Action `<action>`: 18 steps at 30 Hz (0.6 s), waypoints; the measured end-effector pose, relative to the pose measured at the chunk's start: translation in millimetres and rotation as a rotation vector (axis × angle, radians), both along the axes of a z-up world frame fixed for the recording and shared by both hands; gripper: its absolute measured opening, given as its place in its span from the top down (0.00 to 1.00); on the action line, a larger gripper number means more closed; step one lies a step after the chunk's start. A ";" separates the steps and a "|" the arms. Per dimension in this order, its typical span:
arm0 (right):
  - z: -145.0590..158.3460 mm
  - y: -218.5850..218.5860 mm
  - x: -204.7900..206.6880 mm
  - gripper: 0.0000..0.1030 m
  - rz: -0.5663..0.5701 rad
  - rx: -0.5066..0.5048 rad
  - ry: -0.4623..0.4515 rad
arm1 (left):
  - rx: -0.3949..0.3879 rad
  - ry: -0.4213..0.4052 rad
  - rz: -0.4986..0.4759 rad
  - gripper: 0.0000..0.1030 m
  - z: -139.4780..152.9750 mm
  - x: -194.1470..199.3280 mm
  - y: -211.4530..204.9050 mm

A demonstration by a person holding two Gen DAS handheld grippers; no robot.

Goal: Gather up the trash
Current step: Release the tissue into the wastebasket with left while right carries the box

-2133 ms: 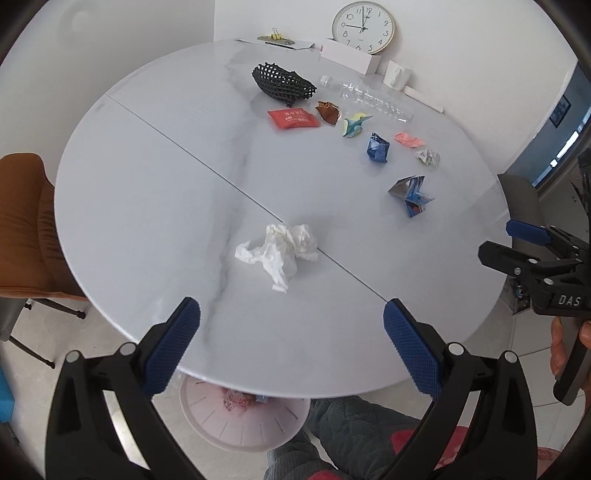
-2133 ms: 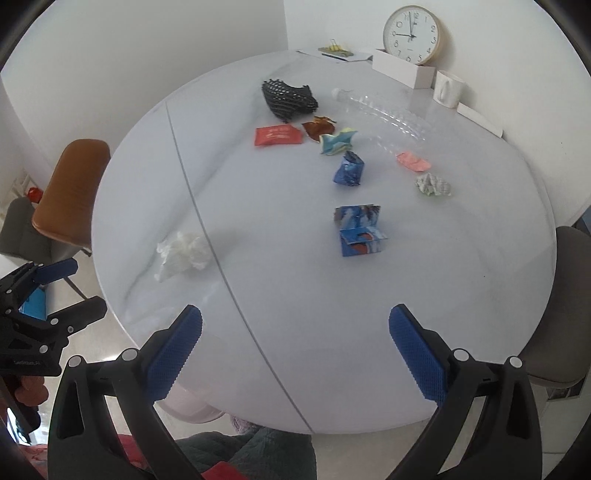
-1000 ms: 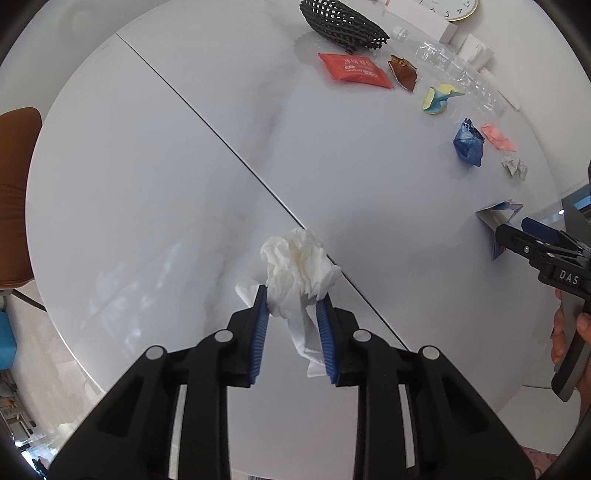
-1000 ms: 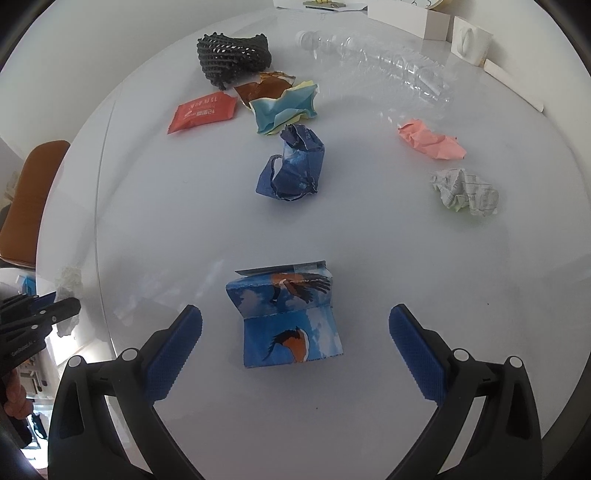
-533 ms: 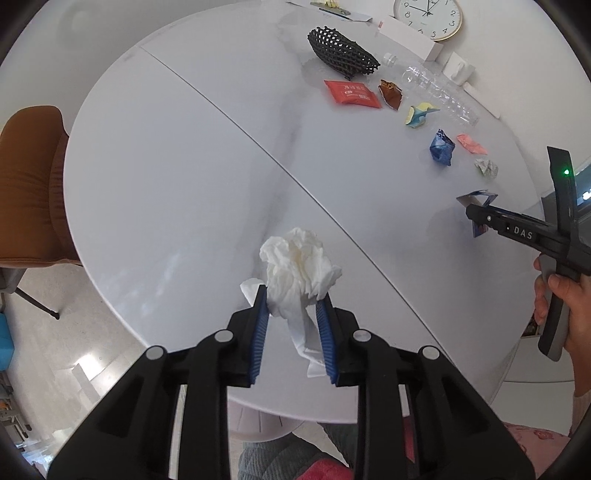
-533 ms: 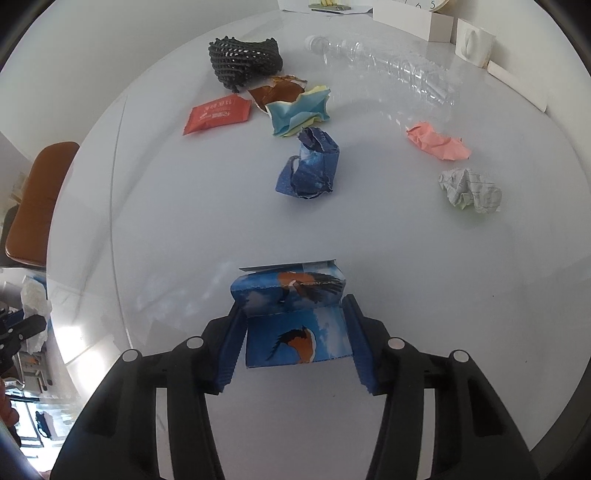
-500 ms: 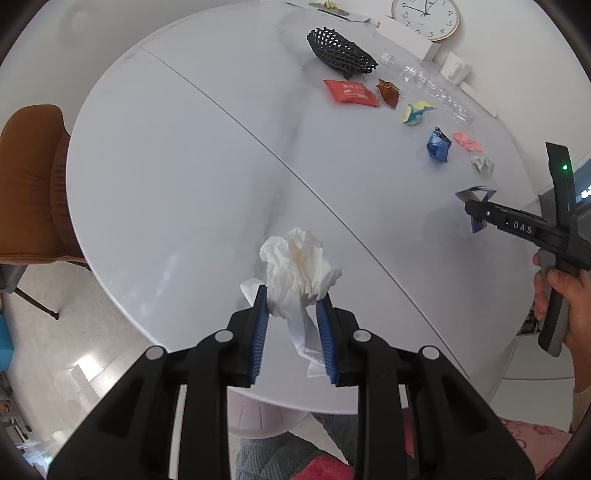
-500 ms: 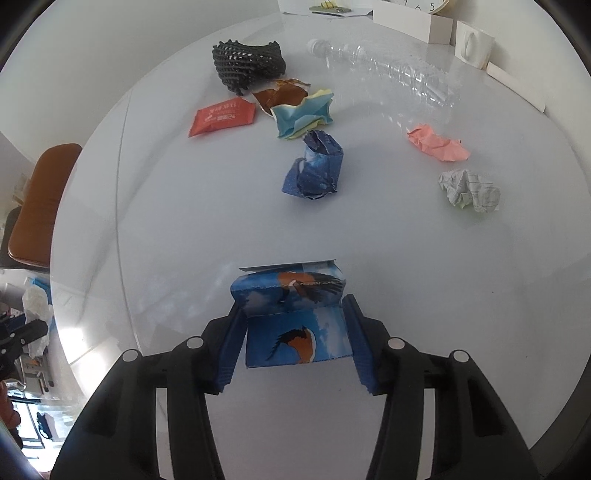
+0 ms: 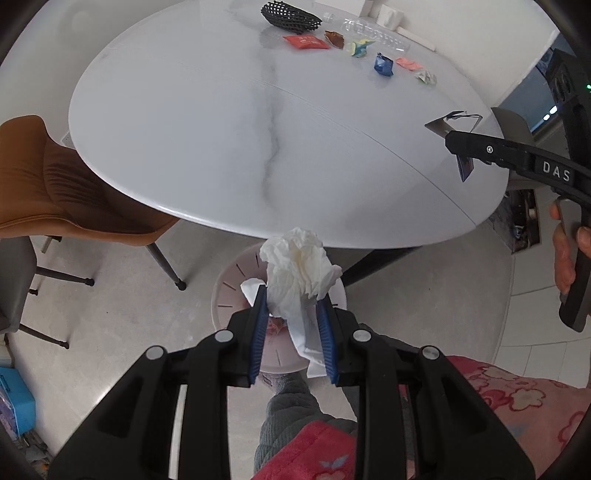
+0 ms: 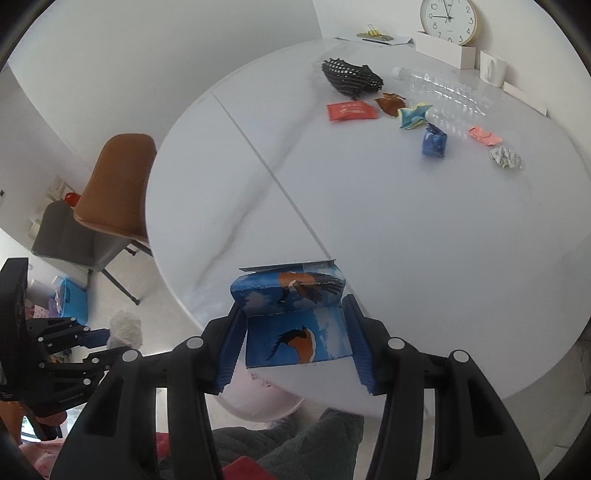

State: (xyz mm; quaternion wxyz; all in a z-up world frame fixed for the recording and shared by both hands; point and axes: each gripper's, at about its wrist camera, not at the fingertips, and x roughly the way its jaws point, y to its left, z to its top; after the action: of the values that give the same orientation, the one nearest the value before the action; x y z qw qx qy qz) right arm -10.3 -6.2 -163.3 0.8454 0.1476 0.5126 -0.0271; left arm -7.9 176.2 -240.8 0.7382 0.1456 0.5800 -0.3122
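Note:
My left gripper (image 9: 292, 332) is shut on a crumpled white tissue (image 9: 297, 269) and holds it off the table, above a pale pink bin (image 9: 229, 291) on the floor. My right gripper (image 10: 295, 345) is shut on a folded blue carton with a bird print (image 10: 291, 314), held above the table's near edge. It also shows at the right of the left wrist view (image 9: 466, 167). Several scraps lie on the far side of the round white table (image 10: 369, 206): a red packet (image 10: 351, 111), a blue wad (image 10: 434, 141), a pink scrap (image 10: 484, 135) and a white wad (image 10: 505, 157).
A black mesh piece (image 10: 351, 77), a clear plastic bottle (image 10: 443, 92), a brown wrapper (image 10: 389, 102) and a yellow-blue scrap (image 10: 413, 115) lie at the back. A clock (image 10: 448, 15), a white box and a mug stand by the wall. A brown chair (image 9: 55, 184) stands left of the table.
Both grippers have lifted and drawn back from the table with their loads. The tissue now hangs over the pink bin; the carton is off the tabletop near the front edge.

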 end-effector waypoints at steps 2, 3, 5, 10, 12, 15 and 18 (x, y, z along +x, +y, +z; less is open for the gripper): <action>1.1 22.1 -8.5 0.49 -0.007 0.004 0.000 | -0.006 0.008 -0.034 0.75 -4.5 -6.6 4.4; 0.9 32.3 -13.2 0.49 -0.013 0.011 0.003 | -0.005 0.012 -0.054 0.75 -7.0 -9.4 5.8; 0.9 49.3 -20.5 0.49 -0.026 0.017 0.008 | -0.008 0.028 -0.088 0.75 -12.9 -13.4 7.4; 7.8 74.5 -31.4 0.49 -0.027 0.002 0.016 | -0.012 0.070 -0.134 0.72 -25.1 -16.2 7.8; 10.2 79.2 -32.5 0.49 -0.021 -0.009 0.018 | -0.019 0.069 -0.131 0.62 -25.6 -14.7 8.0; 11.3 83.0 -33.8 0.49 -0.013 -0.019 0.020 | -0.038 0.050 -0.130 0.45 -22.2 -15.1 10.9; 9.0 83.0 -32.9 0.49 -0.005 -0.019 0.030 | -0.038 0.047 -0.124 0.39 -22.0 -13.9 12.0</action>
State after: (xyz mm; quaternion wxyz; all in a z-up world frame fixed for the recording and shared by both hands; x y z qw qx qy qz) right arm -43.2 76.8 -154.3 0.8388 0.1406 0.5247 -0.0363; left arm -21.8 188.2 -262.8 0.7063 0.1598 0.5811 -0.3714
